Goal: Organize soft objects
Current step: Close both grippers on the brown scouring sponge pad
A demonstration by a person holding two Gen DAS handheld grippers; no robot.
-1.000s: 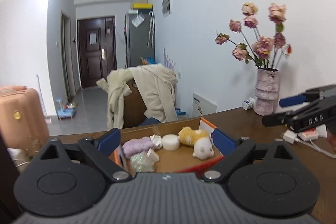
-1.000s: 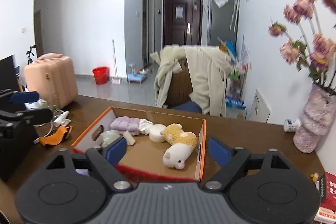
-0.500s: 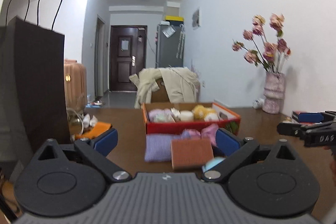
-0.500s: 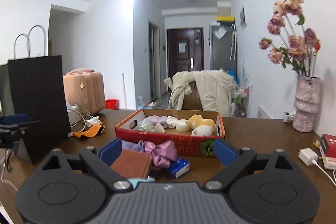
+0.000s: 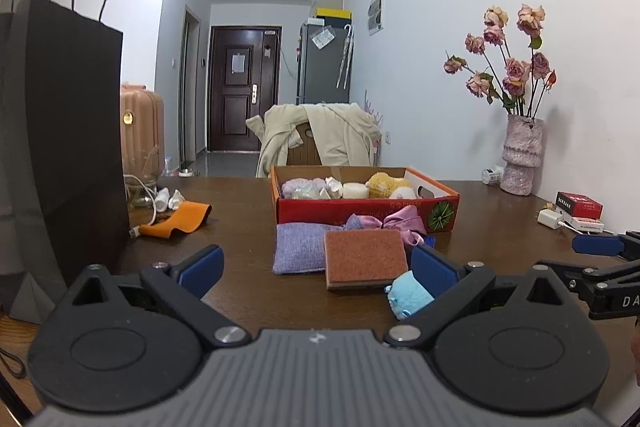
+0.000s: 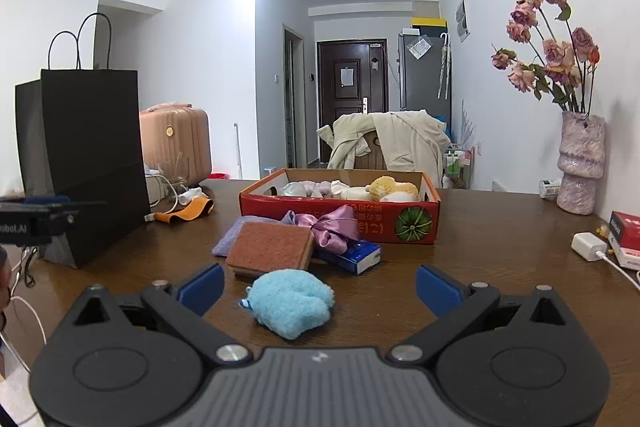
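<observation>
Here, you hold two grippers low over a dark wooden table [image 6: 500, 227], both aimed toward the far hallway. The left gripper [image 5: 318, 263] has its jaws spread wide; the right gripper's [image 6: 318, 285] jaws have just been opening and now stand wide too. Neither pair of pads presses on anything.

One fluffy light-blue puff [image 6: 290, 301] lies on the table between the right gripper's jaws, touching neither pad. In the left view that puff [image 5: 410, 293] sits just beside the left gripper's right pad.

Just beyond the puff lies a cluster of four things: one rust-brown sponge [image 6: 270, 247], one lilac knitted cloth [image 5: 300, 251] partly under it to the left, one shiny pink-purple bow [image 6: 330, 227], and one blue packet [image 6: 354, 255] on the right.

Behind the cluster stands one shallow red-and-orange cardboard box [image 6: 340, 221], open at the top. Inside you can count one yellow plush toy [image 6: 390, 187], one white round block [image 5: 356, 190], one lilac knitted piece [image 5: 298, 185], and some pale crumpled items that cannot be counted.

To the far left stand one tall black paper bag [image 6: 92, 155] with two loop handles and one orange strap [image 5: 178, 221] lying flat. At the far right stands one textured pink vase [image 6: 580, 163] of dried roses, with one white charger [image 6: 588, 246] and one red box [image 6: 626, 229] nearer.
</observation>
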